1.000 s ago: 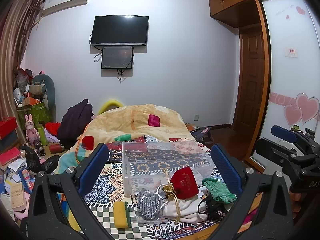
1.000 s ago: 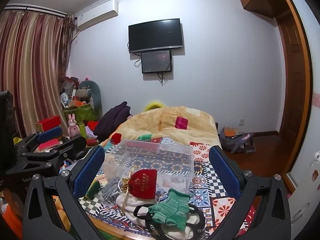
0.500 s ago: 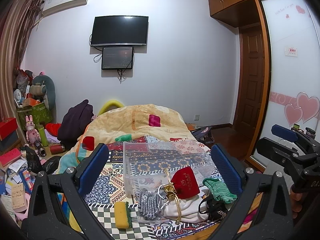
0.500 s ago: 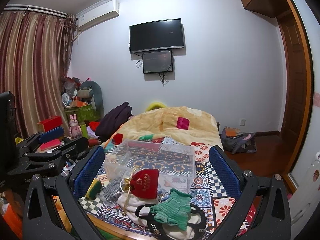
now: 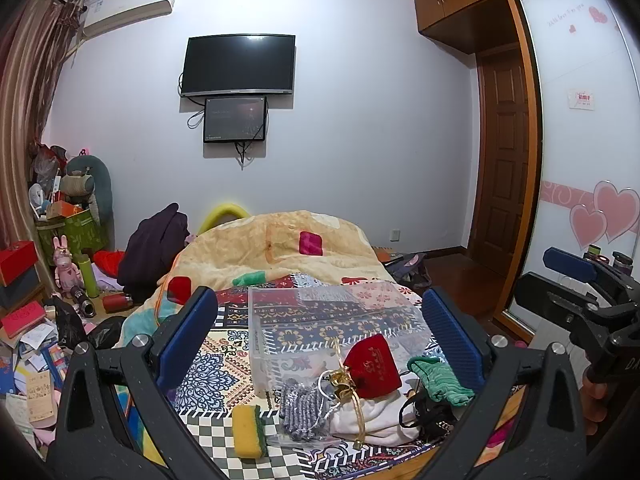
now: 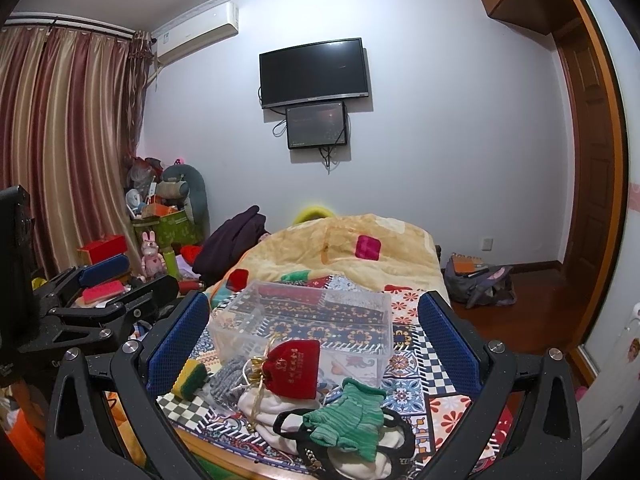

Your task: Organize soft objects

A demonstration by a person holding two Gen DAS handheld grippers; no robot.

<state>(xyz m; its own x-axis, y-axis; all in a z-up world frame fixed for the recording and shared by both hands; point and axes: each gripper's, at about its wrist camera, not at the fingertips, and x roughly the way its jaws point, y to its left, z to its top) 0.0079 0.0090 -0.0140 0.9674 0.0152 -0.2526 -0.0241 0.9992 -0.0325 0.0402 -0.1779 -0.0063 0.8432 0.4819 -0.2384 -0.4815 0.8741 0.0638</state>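
A pile of soft things lies at the near edge of the patterned cloth (image 5: 216,360): a red drawstring pouch (image 5: 373,366) (image 6: 294,366), a green knitted piece (image 5: 438,380) (image 6: 348,416), a grey knitted piece (image 5: 300,404) (image 6: 226,380), a white cloth (image 5: 376,416) (image 6: 260,408), a black strap item (image 5: 428,414) (image 6: 320,440) and a yellow-green sponge (image 5: 249,430) (image 6: 190,376). A clear plastic box (image 5: 328,324) (image 6: 308,320) stands empty just behind them. My left gripper (image 5: 320,340) and right gripper (image 6: 308,344) are open, empty and held above the pile.
A yellow quilt (image 5: 280,248) (image 6: 340,248) covers the bed behind the box. Clutter of boxes, toys and papers (image 5: 52,300) fills the floor at left. A bag (image 6: 480,280) lies on the wooden floor at right. Wardrobe doors (image 5: 580,160) stand at right.
Both views have shifted only slightly. The pile and box have not moved and both grippers stay open.
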